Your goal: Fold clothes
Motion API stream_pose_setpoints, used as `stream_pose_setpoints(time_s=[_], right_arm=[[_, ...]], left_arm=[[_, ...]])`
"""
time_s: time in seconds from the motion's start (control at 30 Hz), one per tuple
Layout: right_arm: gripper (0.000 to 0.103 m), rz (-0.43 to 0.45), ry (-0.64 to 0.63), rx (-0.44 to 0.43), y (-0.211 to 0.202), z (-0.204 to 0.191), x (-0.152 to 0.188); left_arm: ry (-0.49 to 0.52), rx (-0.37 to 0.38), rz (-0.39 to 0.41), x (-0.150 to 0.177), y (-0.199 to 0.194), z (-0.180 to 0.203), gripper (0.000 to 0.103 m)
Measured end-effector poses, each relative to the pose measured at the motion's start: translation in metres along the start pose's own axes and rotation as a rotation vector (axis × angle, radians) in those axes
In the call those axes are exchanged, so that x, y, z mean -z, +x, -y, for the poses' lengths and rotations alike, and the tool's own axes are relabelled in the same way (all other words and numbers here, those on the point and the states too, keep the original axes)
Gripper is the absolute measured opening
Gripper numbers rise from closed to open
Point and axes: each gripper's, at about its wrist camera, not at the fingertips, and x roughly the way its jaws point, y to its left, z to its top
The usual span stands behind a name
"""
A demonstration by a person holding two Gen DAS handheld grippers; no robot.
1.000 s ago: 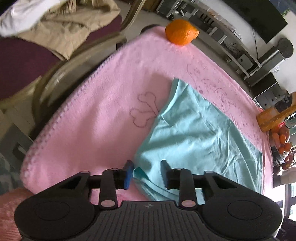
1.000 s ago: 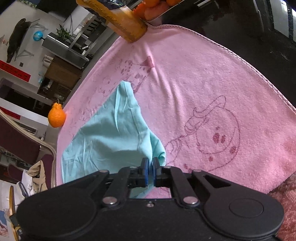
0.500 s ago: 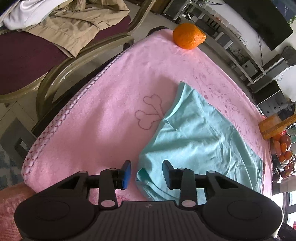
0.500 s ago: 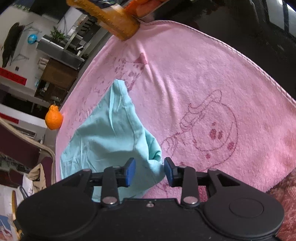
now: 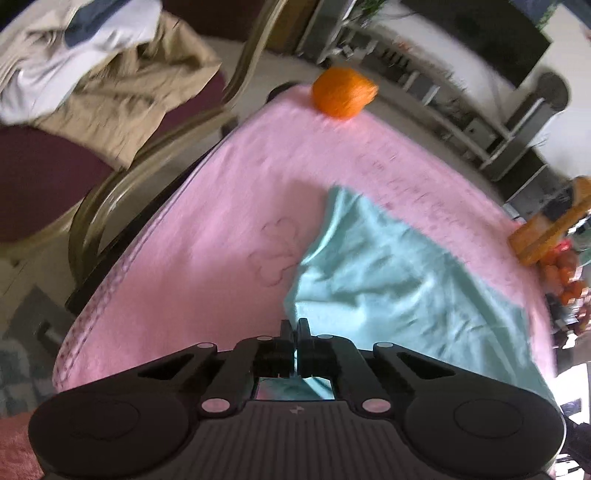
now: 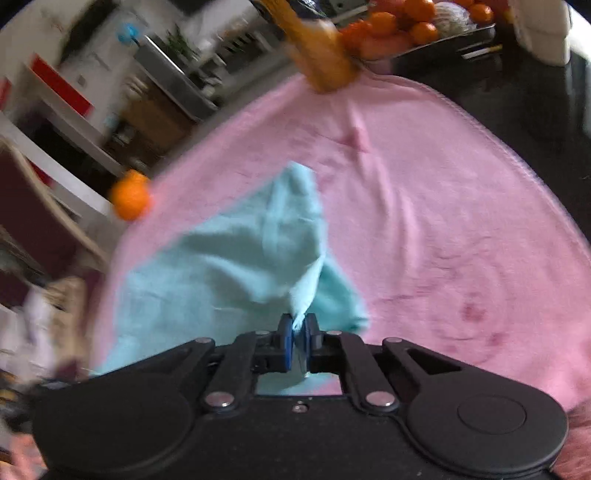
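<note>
A light teal garment [image 5: 388, 280] lies on a pink towel [image 5: 207, 236] spread over the table. My left gripper [image 5: 294, 326] is shut on the garment's near left corner, and the cloth rises in a fold from that corner. In the right wrist view the same teal garment [image 6: 229, 266] is pulled up into a peak, and my right gripper [image 6: 298, 325] is shut on its near right corner. Both views are blurred by motion.
An orange fruit [image 5: 341, 92] sits at the towel's far corner. A yellow-orange bottle [image 6: 317, 59] and a tray of oranges [image 6: 399, 26] stand at the far right. A chair [image 5: 110, 177] piled with beige and white clothes [image 5: 96, 70] is on the left.
Both grippers were open half a second ago and have closed on the garment's near corners. The corners have lifted off the towel, and both cameras have tilted up.
</note>
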Motion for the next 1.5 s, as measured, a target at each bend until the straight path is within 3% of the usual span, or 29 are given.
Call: stream_pose_setpoints(time_s=[0.07, 0.13, 0.23, 0.33, 0.43, 0.57, 0.67, 0.73, 0.77, 0.87, 0.93, 1.03, 1.2, 1.27, 1.4, 1.5], right_arm=[[0.006, 0.014, 0.138, -0.131, -0.007, 0.014, -0.005], [0.006, 0.034, 0.219, -0.169, -0.014, 0.025, -0.010], [0.006, 0.064, 0.340, -0.225, -0.024, 0.042, -0.016], [0.006, 0.038, 0.340, -0.112, -0.023, 0.047, -0.016], [0.006, -0.038, 0.307, 0.013, -0.009, 0.047, -0.013], [0.007, -0.081, 0.145, 0.195, 0.013, 0.024, -0.005], [0.015, -0.093, 0.042, 0.273, 0.021, 0.011, -0.002], [0.027, -0.045, 0.056, 0.247, 0.008, 0.011, -0.004], [0.028, -0.021, 0.063, 0.234, 0.001, 0.011, -0.004], [0.029, 0.042, 0.119, 0.133, -0.020, 0.011, -0.012], [0.030, 0.074, 0.105, 0.055, -0.031, -0.004, -0.024], [0.034, 0.120, 0.040, -0.034, -0.042, -0.036, -0.045], [0.036, 0.143, 0.006, -0.037, -0.009, -0.049, -0.081], [0.036, 0.152, -0.008, -0.039, 0.004, -0.055, -0.096], [0.037, 0.171, -0.035, -0.041, 0.030, -0.065, -0.124], [0.036, 0.147, 0.039, -0.020, 0.064, -0.029, -0.122]], left_arm=[[-0.026, 0.073, 0.020, -0.005, -0.011, -0.003, 0.000], [-0.045, 0.132, 0.038, -0.008, -0.023, -0.006, 0.000], [-0.042, 0.148, 0.047, -0.009, -0.035, -0.008, 0.000], [-0.026, 0.074, -0.015, -0.005, -0.026, -0.009, 0.000], [0.020, -0.064, -0.131, 0.007, 0.000, -0.005, 0.000], [0.193, -0.241, -0.175, 0.023, 0.025, 0.017, 0.007], [0.268, -0.321, -0.105, 0.024, 0.014, 0.026, 0.018], [0.263, -0.333, -0.060, 0.020, 0.003, 0.024, 0.018], [0.259, -0.337, -0.037, 0.018, -0.003, 0.023, 0.018], [0.250, -0.258, 0.055, -0.001, -0.025, 0.030, 0.019], [0.265, -0.200, 0.110, -0.015, -0.037, 0.042, 0.030], [0.295, -0.165, 0.155, -0.038, -0.039, 0.062, 0.032], [0.317, -0.146, 0.158, -0.080, -0.009, 0.085, 0.032], [0.293, -0.121, 0.124, -0.091, 0.010, 0.082, 0.033], [0.151, -0.052, 0.000, -0.105, 0.065, 0.055, 0.031], [0.061, -0.044, -0.089, -0.111, 0.095, 0.041, 0.026]])
